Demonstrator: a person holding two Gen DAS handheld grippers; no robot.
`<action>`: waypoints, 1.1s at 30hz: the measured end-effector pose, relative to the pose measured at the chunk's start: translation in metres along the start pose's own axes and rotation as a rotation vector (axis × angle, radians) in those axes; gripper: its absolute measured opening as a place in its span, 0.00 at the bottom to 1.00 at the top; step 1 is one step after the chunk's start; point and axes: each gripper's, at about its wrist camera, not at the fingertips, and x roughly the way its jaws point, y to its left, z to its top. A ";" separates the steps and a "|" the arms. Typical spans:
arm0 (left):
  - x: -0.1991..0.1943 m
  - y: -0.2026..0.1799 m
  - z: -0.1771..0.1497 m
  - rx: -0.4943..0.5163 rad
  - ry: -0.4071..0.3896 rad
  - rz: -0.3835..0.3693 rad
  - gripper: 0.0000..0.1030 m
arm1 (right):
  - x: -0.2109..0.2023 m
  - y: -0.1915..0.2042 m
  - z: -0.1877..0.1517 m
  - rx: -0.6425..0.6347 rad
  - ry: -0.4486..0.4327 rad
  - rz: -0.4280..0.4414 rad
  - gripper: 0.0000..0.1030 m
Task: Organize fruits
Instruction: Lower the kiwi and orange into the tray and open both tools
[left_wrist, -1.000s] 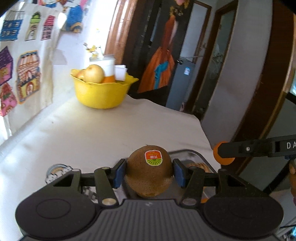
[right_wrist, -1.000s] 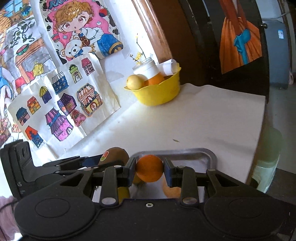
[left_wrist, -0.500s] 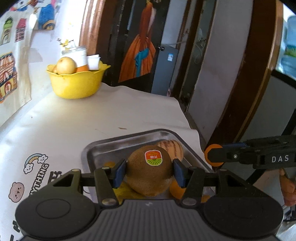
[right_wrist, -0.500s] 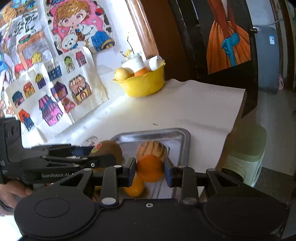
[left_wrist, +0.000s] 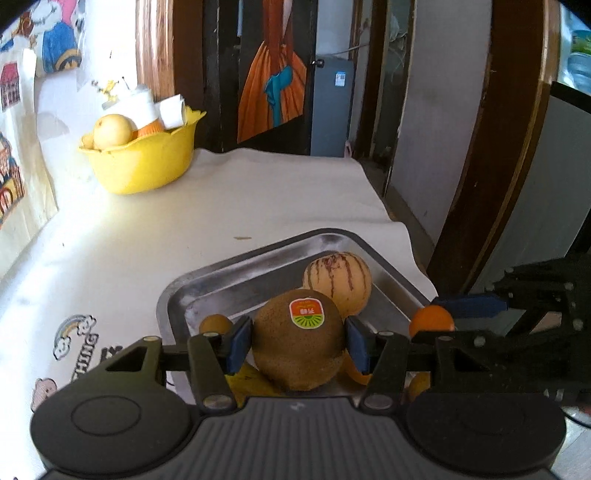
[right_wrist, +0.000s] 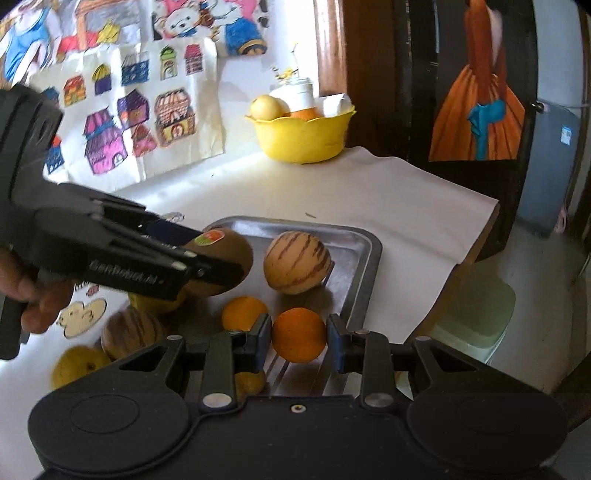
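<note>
While both fruits hang over the metal tray (left_wrist: 255, 258), each lies directly between its own claw's pads. Left claw (left_wrist: 298, 341): pinching the kiwi (left_wrist: 295, 343), sticker up, above the tray's near-left part, with the striped melon (left_wrist: 336, 282) just beyond. Right claw (right_wrist: 298, 338): pinching the orange (right_wrist: 298, 335) over the tray's near-right part. Judgement: both need only a straight drop; the worktop (left_wrist: 147, 236) lies to the left.

I count one kiwi (right_wrist: 221, 258), two striped melons (right_wrist: 297, 262) (right_wrist: 131, 332), two oranges (right_wrist: 299, 334) (right_wrist: 243, 314), one tray (right_wrist: 365, 266) and one yellow bowl (right_wrist: 301, 138) on my feeds.
</note>
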 end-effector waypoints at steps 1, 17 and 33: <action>0.002 0.001 0.001 -0.006 0.007 -0.002 0.56 | 0.001 0.001 -0.001 -0.010 0.002 -0.001 0.33; 0.017 0.006 0.000 -0.010 0.027 -0.004 0.57 | 0.008 0.010 -0.007 -0.118 0.018 -0.031 0.34; 0.002 0.011 0.001 -0.063 -0.004 -0.025 0.63 | 0.005 0.013 -0.006 -0.124 0.019 -0.049 0.38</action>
